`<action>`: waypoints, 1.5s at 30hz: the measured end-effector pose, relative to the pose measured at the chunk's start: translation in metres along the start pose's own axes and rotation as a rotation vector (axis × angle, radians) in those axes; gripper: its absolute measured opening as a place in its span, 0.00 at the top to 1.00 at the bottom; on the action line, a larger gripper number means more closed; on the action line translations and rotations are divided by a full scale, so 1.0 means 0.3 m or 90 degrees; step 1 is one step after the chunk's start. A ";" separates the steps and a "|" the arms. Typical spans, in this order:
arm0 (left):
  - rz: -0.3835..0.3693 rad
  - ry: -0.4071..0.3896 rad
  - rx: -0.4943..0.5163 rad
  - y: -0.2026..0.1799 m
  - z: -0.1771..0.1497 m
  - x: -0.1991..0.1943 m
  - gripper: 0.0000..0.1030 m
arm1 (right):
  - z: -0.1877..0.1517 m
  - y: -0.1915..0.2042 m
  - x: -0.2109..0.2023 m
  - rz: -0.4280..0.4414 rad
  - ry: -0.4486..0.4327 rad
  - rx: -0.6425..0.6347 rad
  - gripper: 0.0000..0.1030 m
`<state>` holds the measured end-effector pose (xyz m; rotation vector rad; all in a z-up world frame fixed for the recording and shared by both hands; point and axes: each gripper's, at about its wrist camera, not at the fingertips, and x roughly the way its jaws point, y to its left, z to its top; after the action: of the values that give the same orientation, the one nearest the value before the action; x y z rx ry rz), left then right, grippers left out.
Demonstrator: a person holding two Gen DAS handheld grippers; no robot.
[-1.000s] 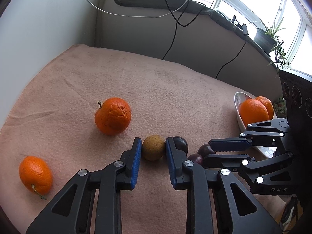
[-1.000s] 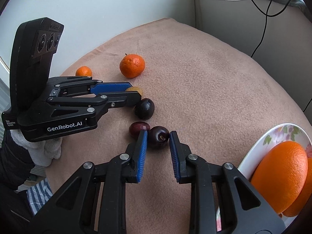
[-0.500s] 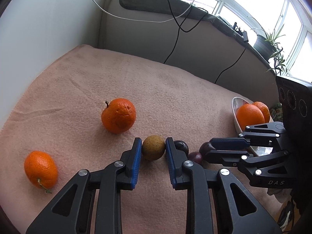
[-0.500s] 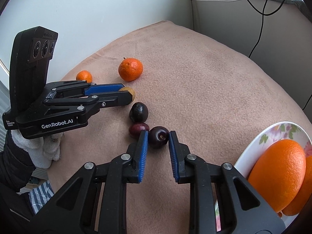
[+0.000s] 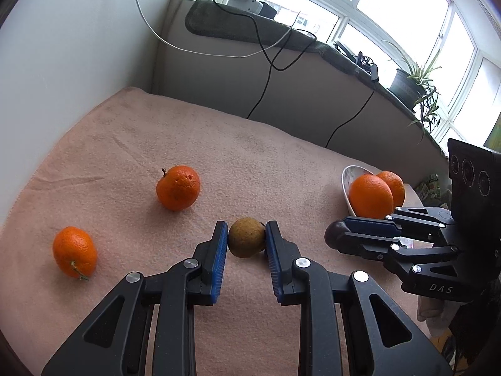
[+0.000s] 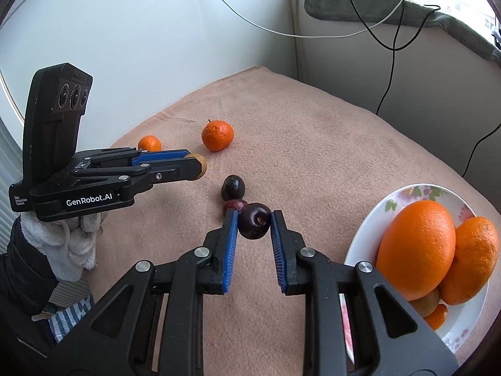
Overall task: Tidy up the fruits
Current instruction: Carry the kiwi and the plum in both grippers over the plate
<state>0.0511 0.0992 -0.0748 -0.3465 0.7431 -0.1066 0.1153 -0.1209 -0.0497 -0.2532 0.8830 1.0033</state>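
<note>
My left gripper (image 5: pixel 246 240) is shut on a round brown-yellow fruit (image 5: pixel 246 237) and holds it above the pink blanket (image 5: pixel 219 144); it also shows in the right wrist view (image 6: pixel 196 165). My right gripper (image 6: pixel 254 225) is shut on a dark plum (image 6: pixel 254 225), lifted above the blanket; the plum's tip shows in the left wrist view (image 5: pixel 334 233). Two more dark plums (image 6: pixel 233 187) (image 6: pixel 234 204) lie on the blanket ahead of it. Two tangerines lie loose: a larger one (image 5: pixel 178 187) and a smaller one (image 5: pixel 74 252).
A white flowered plate (image 6: pixel 372 219) at the right holds two large oranges (image 6: pixel 416 244) and smaller fruit underneath. A wall rises at the left, a low ledge with cables (image 5: pixel 269 62) at the back. A potted plant (image 5: pixel 410 84) stands on the windowsill.
Both grippers have closed on their fruits and risen from the blanket. The left one has drawn back from the plums with the brown fruit; the right one has lifted its plum.
</note>
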 end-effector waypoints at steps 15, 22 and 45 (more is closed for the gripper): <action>-0.082 -0.006 0.039 -0.212 -0.016 -0.011 0.78 | -0.166 -0.099 -0.253 -0.060 -0.069 0.096 0.78; -0.114 0.004 0.063 -0.303 -0.032 0.007 0.78 | -0.250 -0.174 -0.334 -0.097 -0.080 0.136 0.78; -0.160 0.052 0.118 -0.505 -0.060 0.118 0.78 | -0.329 -0.326 -0.382 -0.156 -0.081 0.182 0.78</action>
<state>0.0688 -0.0554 -0.0576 -0.2590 0.7619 -0.4263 0.1162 -0.3012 -0.0469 -0.0521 0.8444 0.6494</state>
